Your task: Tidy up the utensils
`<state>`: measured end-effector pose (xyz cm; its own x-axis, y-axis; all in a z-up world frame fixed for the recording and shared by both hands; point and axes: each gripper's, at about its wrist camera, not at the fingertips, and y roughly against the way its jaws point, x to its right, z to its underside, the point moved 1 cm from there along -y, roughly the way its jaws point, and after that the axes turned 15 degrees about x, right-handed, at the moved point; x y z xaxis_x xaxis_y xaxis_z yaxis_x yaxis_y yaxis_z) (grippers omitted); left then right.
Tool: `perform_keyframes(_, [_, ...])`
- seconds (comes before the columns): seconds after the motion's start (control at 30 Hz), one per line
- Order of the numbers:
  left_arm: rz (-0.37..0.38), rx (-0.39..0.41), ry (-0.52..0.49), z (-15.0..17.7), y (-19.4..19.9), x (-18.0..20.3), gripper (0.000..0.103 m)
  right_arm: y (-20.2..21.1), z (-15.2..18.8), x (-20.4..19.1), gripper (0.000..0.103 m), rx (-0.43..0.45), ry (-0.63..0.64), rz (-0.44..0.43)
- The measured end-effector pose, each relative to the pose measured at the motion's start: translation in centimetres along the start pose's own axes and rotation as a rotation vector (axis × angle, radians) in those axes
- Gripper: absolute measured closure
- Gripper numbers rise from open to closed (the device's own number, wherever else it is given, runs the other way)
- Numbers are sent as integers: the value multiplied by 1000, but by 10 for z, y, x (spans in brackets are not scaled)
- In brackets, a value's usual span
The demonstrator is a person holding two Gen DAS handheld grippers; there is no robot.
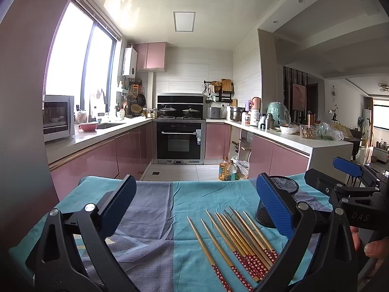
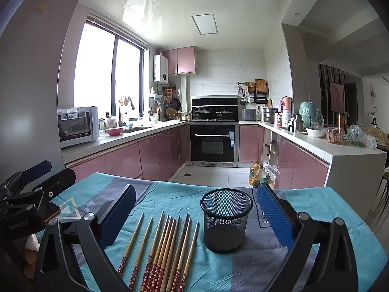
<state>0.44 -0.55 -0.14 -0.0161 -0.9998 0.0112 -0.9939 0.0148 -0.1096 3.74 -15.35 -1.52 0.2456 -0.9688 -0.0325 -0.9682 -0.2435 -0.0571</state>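
Bamboo chopsticks (image 2: 165, 248) lie flat in loose row on teal-grey cloth (image 2: 218, 275), long axes running near to far, tapered tips far, red patterned ends near. Black mesh cup (image 2: 226, 219) upright just right of them, apart. Right gripper (image 2: 194, 216) low over cloth, level, jaws spread wide, straddling chopsticks and cup, holding nothing. Left gripper (image 1: 194, 209) to left, likewise wide open, empty.
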Motion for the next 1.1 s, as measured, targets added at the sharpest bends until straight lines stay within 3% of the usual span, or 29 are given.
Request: perform_keyframes(1.1, [11,7,3,-4,6,2,6,6,0,-3,6,15,-1,-5])
